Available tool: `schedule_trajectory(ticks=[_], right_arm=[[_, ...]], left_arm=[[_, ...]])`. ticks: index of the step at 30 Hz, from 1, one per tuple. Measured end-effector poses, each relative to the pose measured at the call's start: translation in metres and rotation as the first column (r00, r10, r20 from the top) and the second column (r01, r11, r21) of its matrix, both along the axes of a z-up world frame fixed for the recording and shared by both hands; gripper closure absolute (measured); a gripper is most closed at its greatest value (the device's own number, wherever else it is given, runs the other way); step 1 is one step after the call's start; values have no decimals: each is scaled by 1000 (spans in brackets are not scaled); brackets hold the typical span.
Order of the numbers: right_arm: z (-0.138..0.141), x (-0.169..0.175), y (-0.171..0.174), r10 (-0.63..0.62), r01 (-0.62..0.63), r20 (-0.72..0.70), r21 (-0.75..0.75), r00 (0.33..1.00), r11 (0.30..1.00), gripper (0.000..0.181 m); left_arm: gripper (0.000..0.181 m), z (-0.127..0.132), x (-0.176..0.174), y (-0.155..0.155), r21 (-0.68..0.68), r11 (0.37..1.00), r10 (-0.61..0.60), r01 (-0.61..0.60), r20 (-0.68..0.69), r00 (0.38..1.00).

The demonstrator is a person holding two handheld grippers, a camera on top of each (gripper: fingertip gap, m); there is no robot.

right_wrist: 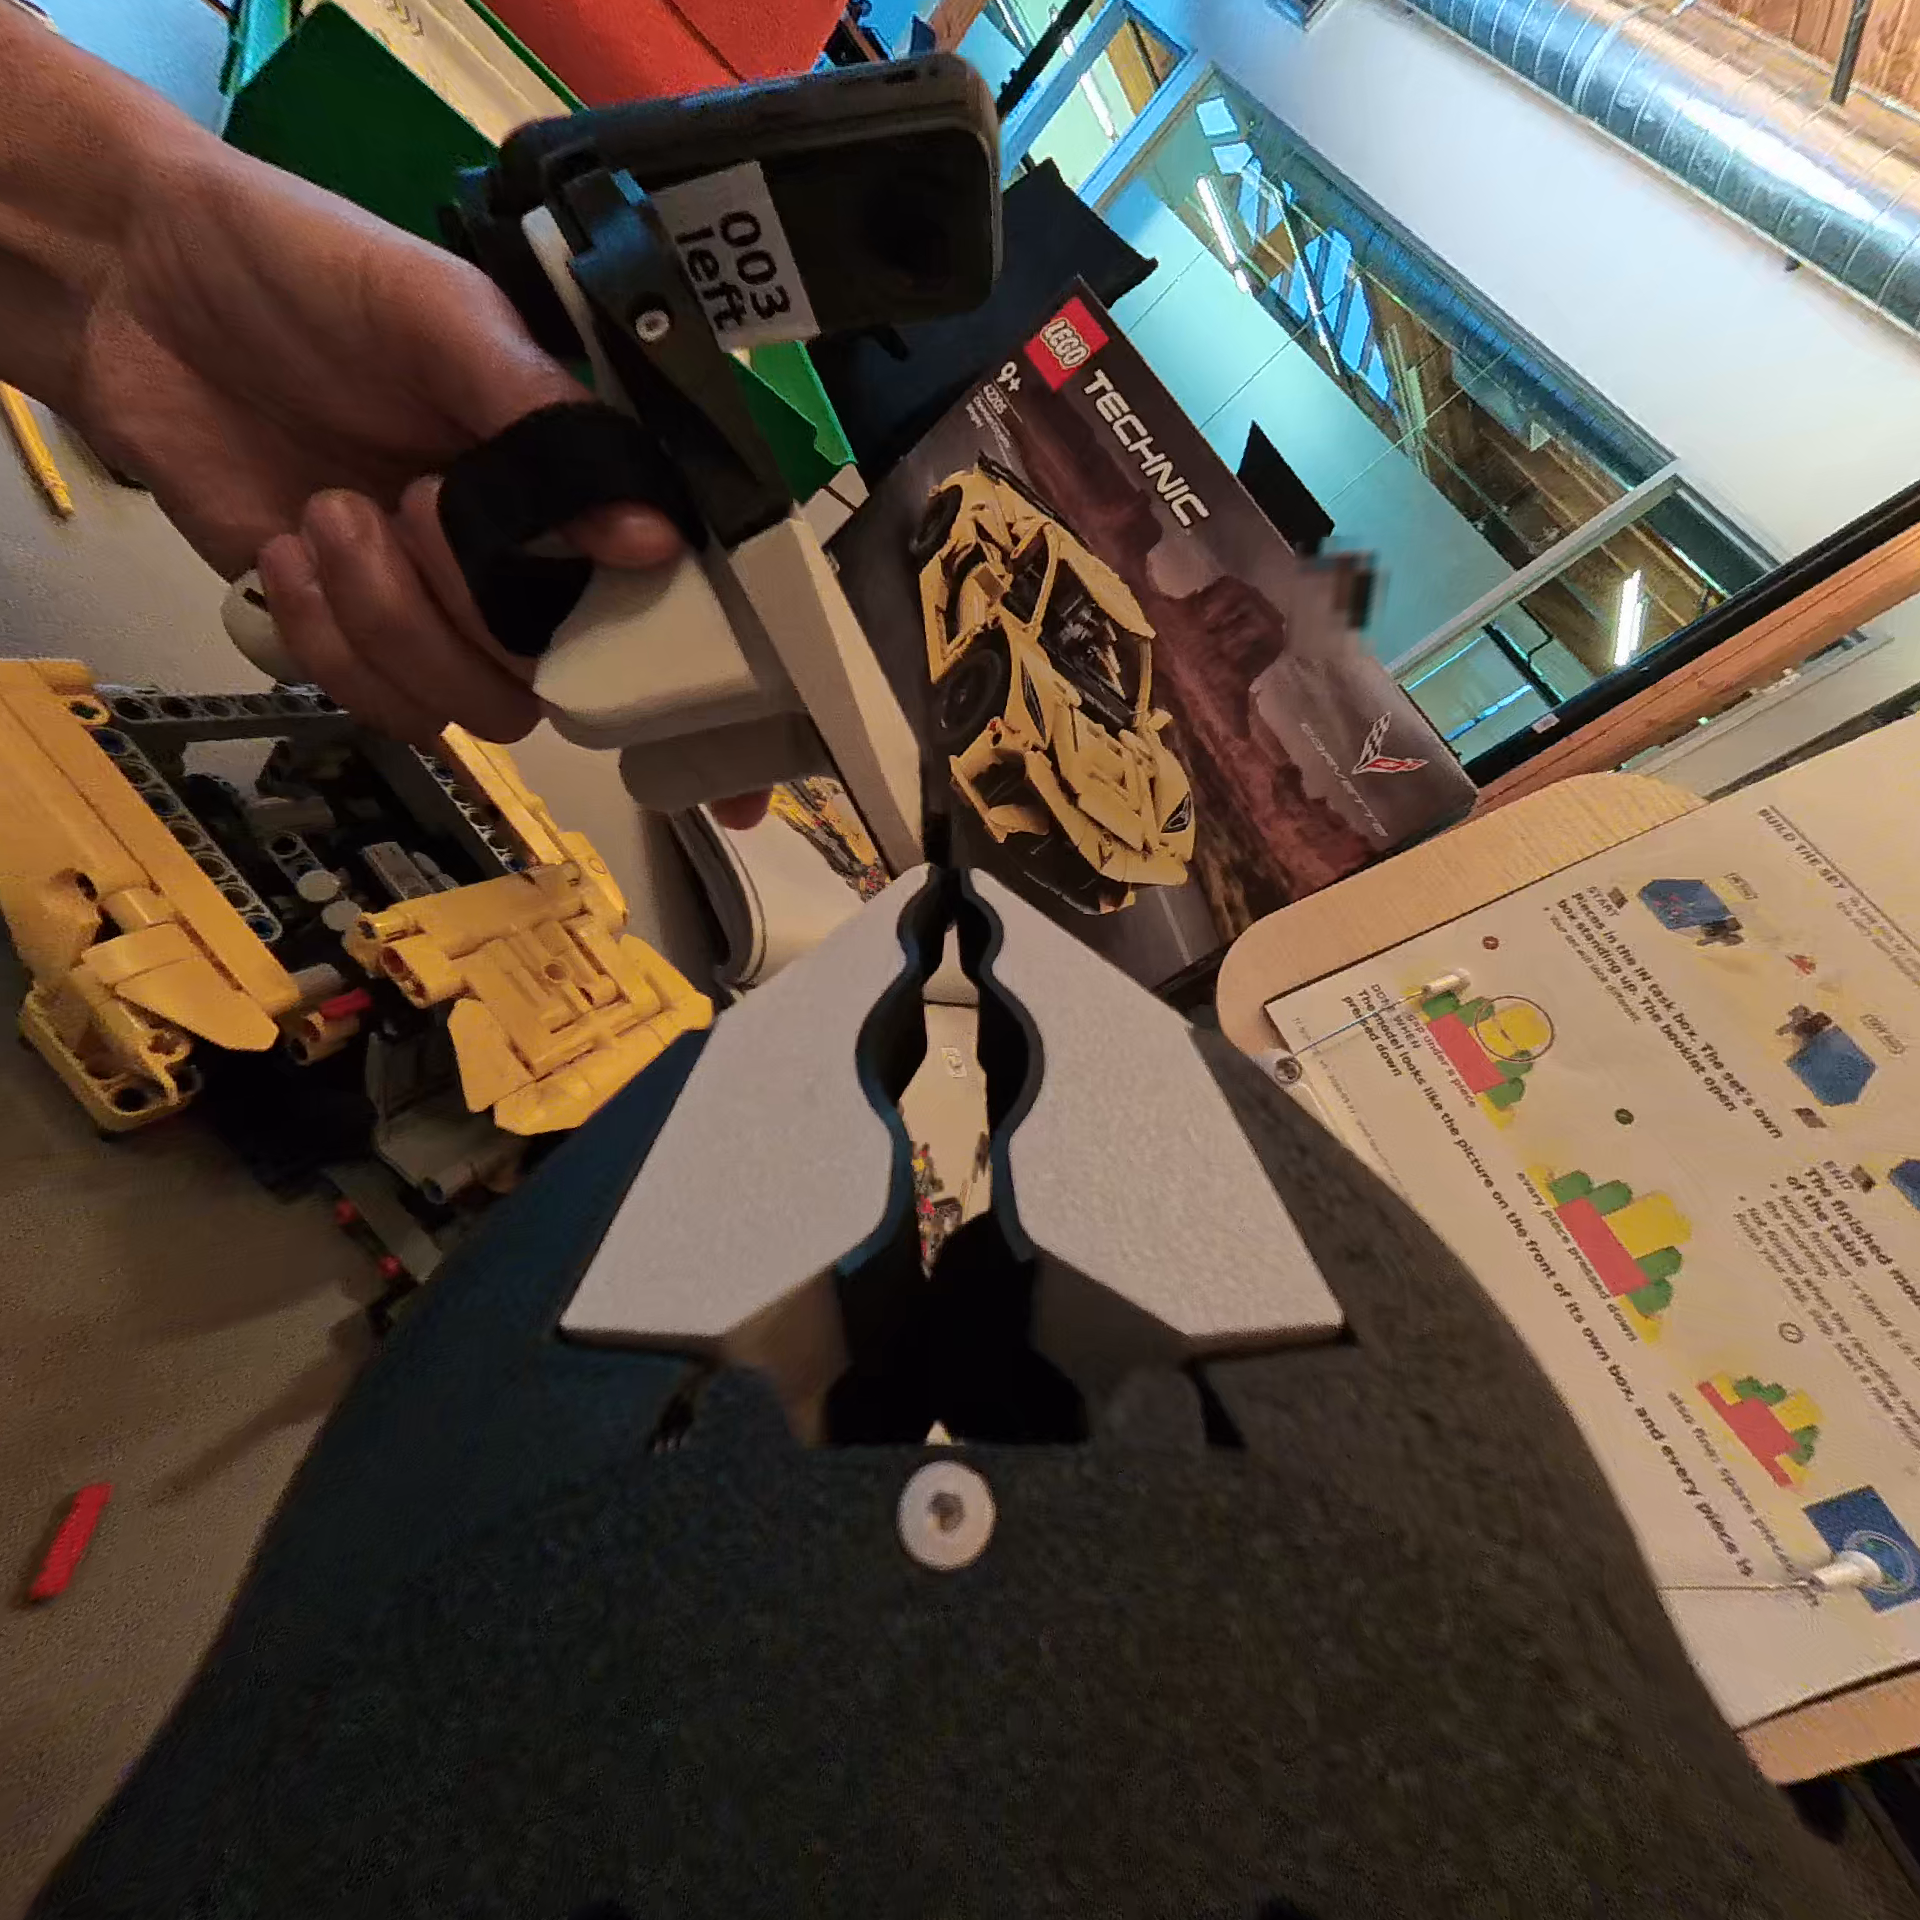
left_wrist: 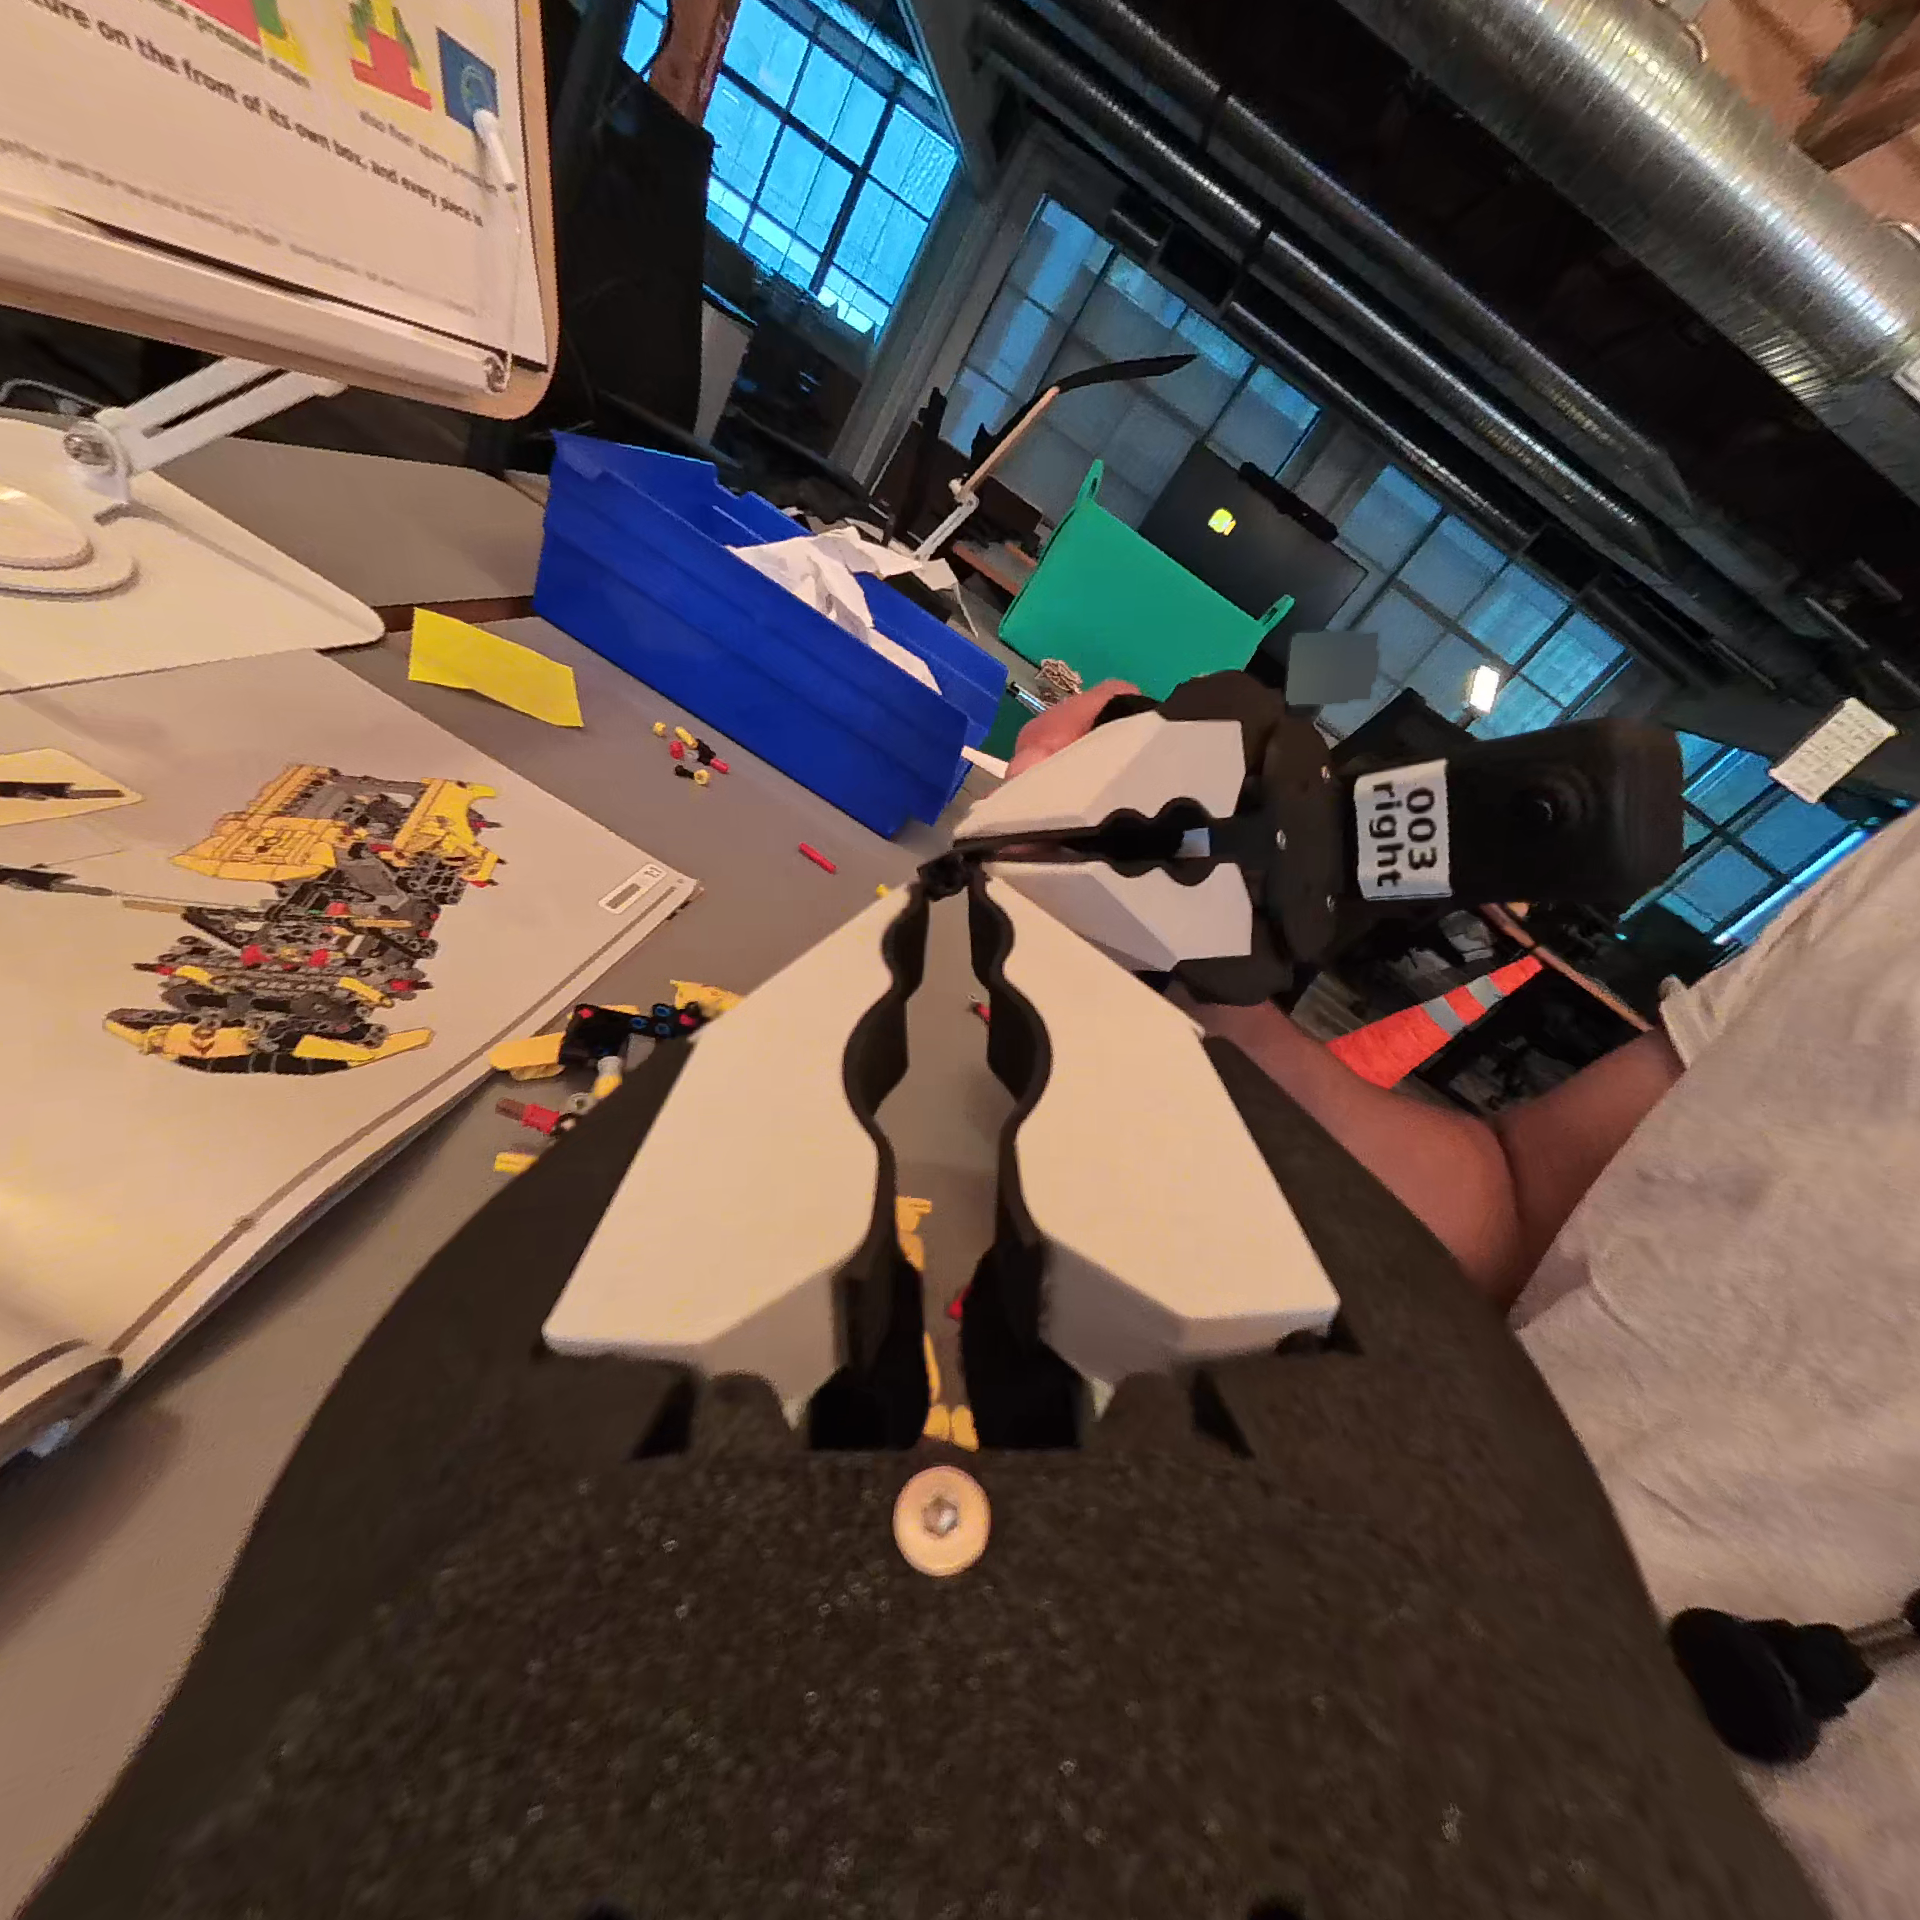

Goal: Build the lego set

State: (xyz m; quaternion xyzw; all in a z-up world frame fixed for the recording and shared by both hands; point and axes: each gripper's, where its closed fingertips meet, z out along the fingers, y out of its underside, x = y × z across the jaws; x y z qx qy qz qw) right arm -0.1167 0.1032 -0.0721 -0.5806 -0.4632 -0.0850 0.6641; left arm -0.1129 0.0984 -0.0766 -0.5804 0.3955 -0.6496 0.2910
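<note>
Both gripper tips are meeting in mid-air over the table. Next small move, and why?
Probably press the tips together to seat the small black piece: the left gripper and right gripper both look shut on it, tip to tip, above the table and away from the yellow model.

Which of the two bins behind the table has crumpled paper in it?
The blue bin does: white crumpled paper shows above its rim. The green bin, standing farther back, shows no paper.

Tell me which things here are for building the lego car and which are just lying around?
For the build: half-built yellow car; instruction booklet; loose pieces; small black piece pinched between left gripper and right gripper; set box.

Lying about: blue bin; green bin; yellow paper.
</note>
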Motion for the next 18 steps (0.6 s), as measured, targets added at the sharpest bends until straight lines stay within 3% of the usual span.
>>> schedule_trajectory(ticks=[6,11,15,18], right_arm=[[1,0,-1,-16,12,70,56,997,998,181],[1,-1,0,-36,30,75,79,997,996,181],[-2,1,3,-62,60,-82,-32,995,998,181],[6,3,4,-56,37,-297,-70,953,997,171]], left_arm=[[168,4,-1,-2,-84,996,-38,43,57,998],[174,4,-1,2,-134,990,-38,48,78,996],[174,1,0,5,-61,998,4,0,66,998],[174,5,-4,11,87,994,66,-72,71,995]])
